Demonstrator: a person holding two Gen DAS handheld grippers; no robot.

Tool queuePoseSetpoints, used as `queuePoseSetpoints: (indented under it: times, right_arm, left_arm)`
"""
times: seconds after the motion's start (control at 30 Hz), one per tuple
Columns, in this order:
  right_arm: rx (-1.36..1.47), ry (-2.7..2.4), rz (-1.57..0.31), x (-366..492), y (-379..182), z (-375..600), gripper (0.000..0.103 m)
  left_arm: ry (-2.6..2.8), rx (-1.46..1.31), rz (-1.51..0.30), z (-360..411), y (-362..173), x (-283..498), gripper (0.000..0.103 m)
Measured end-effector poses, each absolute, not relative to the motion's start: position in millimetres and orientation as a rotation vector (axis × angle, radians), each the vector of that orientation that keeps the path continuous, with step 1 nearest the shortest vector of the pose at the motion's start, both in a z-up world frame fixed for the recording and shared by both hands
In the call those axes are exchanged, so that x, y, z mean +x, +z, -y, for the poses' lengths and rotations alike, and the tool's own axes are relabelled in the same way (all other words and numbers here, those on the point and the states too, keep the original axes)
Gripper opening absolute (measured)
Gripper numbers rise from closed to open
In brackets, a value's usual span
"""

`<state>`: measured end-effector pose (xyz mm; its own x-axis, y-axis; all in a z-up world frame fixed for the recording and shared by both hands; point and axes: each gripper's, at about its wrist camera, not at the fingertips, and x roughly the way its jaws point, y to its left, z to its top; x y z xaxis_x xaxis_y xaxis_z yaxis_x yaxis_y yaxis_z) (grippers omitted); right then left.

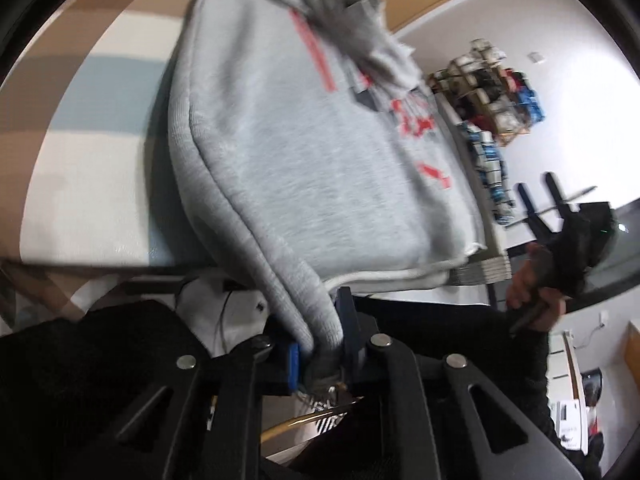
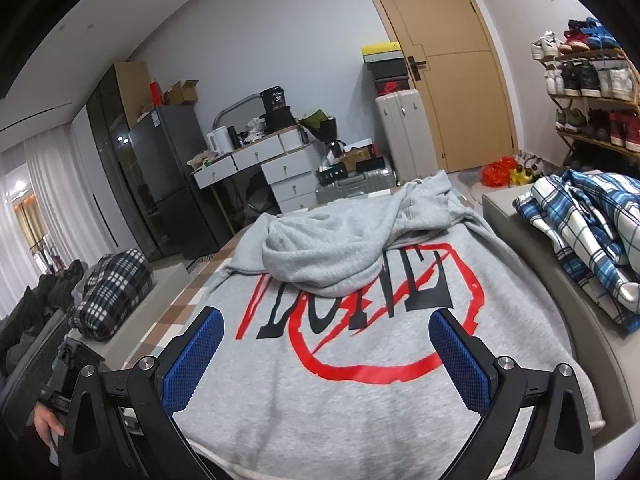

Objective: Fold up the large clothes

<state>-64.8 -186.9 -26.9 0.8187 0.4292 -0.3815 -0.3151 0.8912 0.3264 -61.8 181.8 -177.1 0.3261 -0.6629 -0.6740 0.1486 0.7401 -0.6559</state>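
Observation:
A grey hoodie (image 2: 360, 344) with a red and black print lies on the bed, its hood and sleeves bunched at the far end. In the left wrist view my left gripper (image 1: 320, 354) is shut on the ribbed hem corner of the hoodie (image 1: 280, 152) and the cloth hangs from the jaws. My right gripper (image 2: 324, 356) is open, its blue pads (image 2: 192, 364) spread wide just above the near hem, touching nothing. It also shows in the left wrist view (image 1: 540, 196), held in a hand.
A checked bed cover (image 1: 92, 92) lies under the hoodie. A blue plaid shirt (image 2: 592, 232) lies on the bed at the right. A black and white checked bundle (image 2: 112, 292) sits at the left. A shoe rack (image 2: 592, 92), door, suitcase and desk stand beyond.

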Motion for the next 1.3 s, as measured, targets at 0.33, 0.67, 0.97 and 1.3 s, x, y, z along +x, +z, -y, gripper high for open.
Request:
queuePoseSetpoints:
  times: [0.33, 0.67, 0.97, 1.3]
  right_arm:
    - [0.264, 0.393, -0.470, -66, -26, 189, 0.103]
    - [0.556, 0.453, -0.447, -84, -26, 247, 0.103]
    - [0.807, 0.387, -0.641, -112, -64, 329, 0.103]
    - [0.892, 0.208, -0.939, -88, -130, 347, 0.103]
  left_arm:
    - [-0.495, -0.539, -1.188, -186, -191, -51, 0.031]
    - [-0.510, -0.629, -1.145, -199, -195, -59, 0.009]
    - [-0.695, -0.745, -0.973, -224, -157, -58, 0.006]
    - [-0.761, -0.622, -0.958, -204, -144, -40, 0.006]
